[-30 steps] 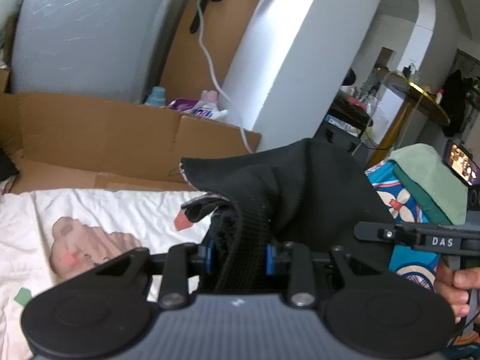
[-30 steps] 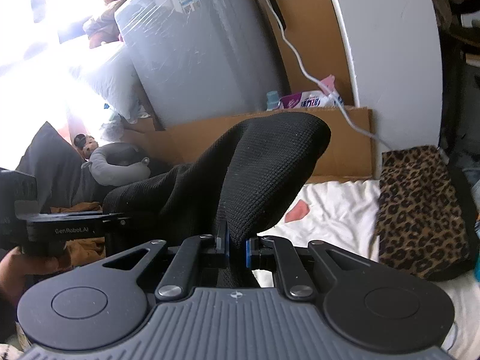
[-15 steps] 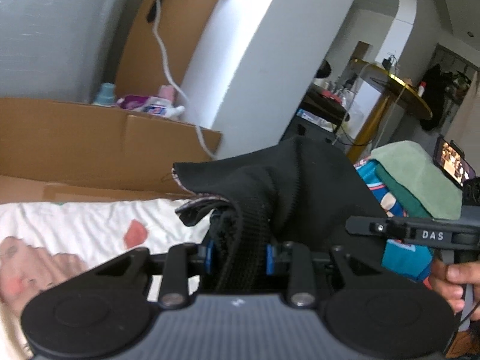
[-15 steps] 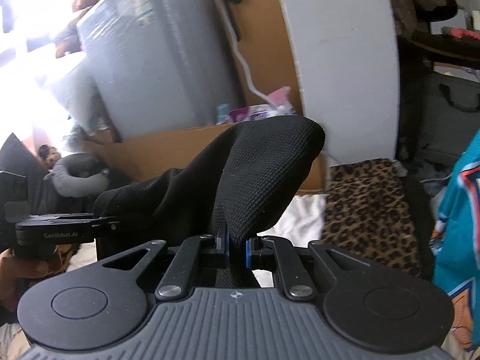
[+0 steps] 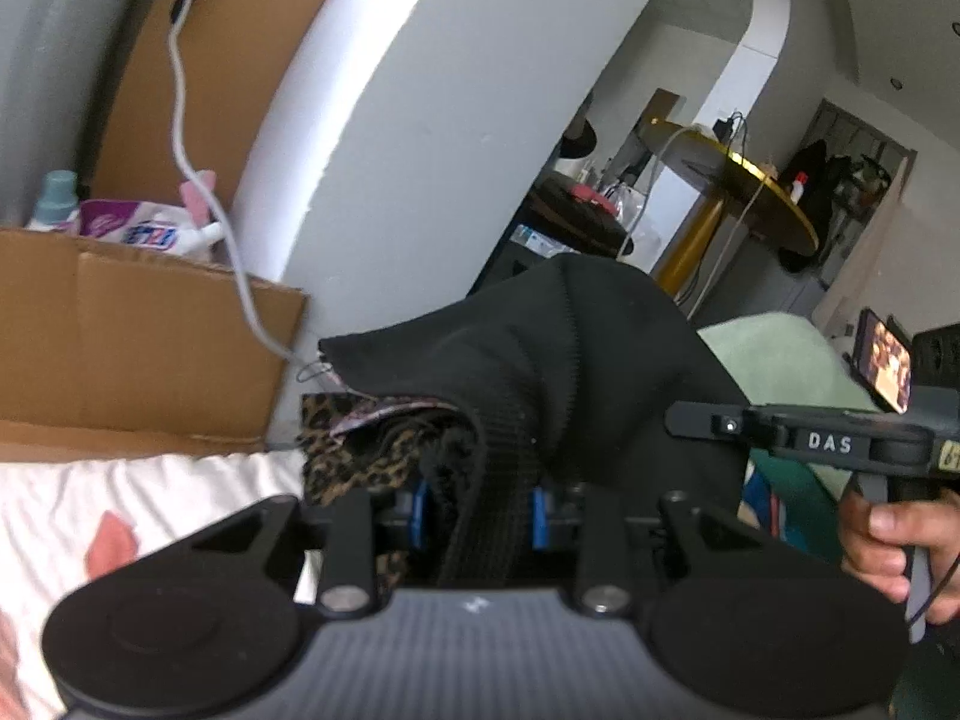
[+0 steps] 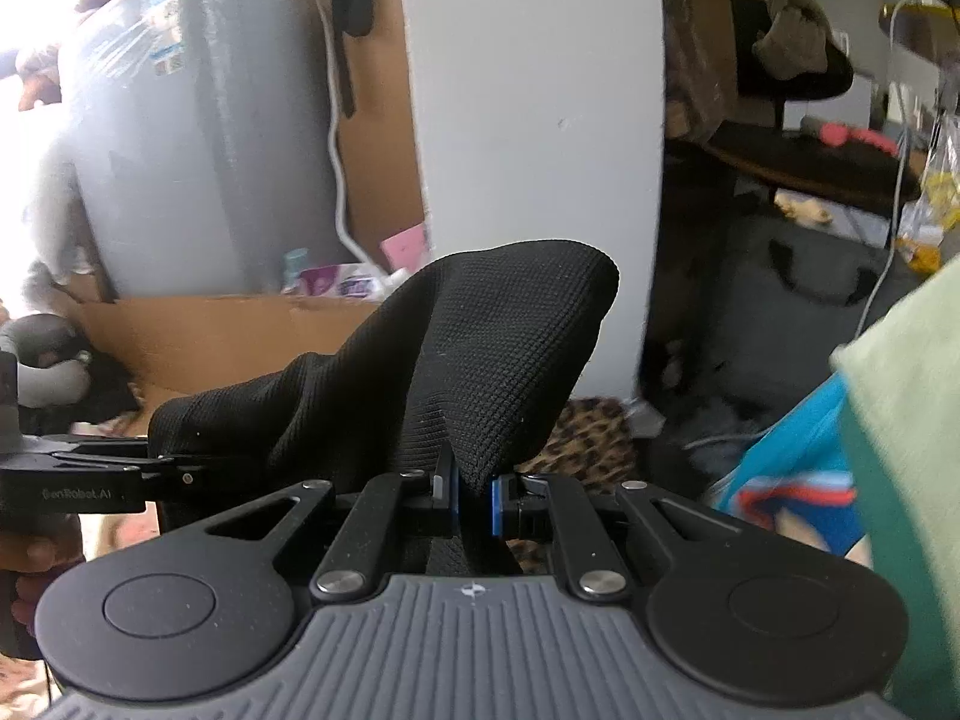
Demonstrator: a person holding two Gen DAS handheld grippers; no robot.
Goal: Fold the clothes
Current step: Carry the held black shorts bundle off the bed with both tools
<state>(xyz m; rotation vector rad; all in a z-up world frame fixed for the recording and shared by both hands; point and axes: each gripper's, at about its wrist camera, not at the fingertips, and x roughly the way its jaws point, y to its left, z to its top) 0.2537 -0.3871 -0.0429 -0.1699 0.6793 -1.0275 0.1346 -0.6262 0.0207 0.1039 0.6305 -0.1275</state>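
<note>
A black knit garment (image 5: pixel 576 360) hangs in the air between both grippers. My left gripper (image 5: pixel 480 507) is shut on its thick ribbed hem, bunched between the blue pads. My right gripper (image 6: pixel 474 498) is shut on a thin fold of the same black garment (image 6: pixel 480 348), which bulges up over the fingers. The right gripper's body (image 5: pixel 828 441) and the hand holding it show at the right of the left wrist view. The left gripper's body (image 6: pixel 90 474) shows at the left edge of the right wrist view.
A leopard-print cloth (image 6: pixel 594 438) lies on the white sheet (image 5: pixel 120 510) under the garment. A stack of folded clothes, green (image 5: pixel 780 354) on top, stands at right. Behind are a cardboard wall (image 5: pixel 120 330), a white pillar (image 6: pixel 534 150) and a grey appliance (image 6: pixel 198 150).
Both grippers have swung to the right with the black garment held between them. The leopard cloth and the folded stack have come closer; the sheet slid off to the left.
</note>
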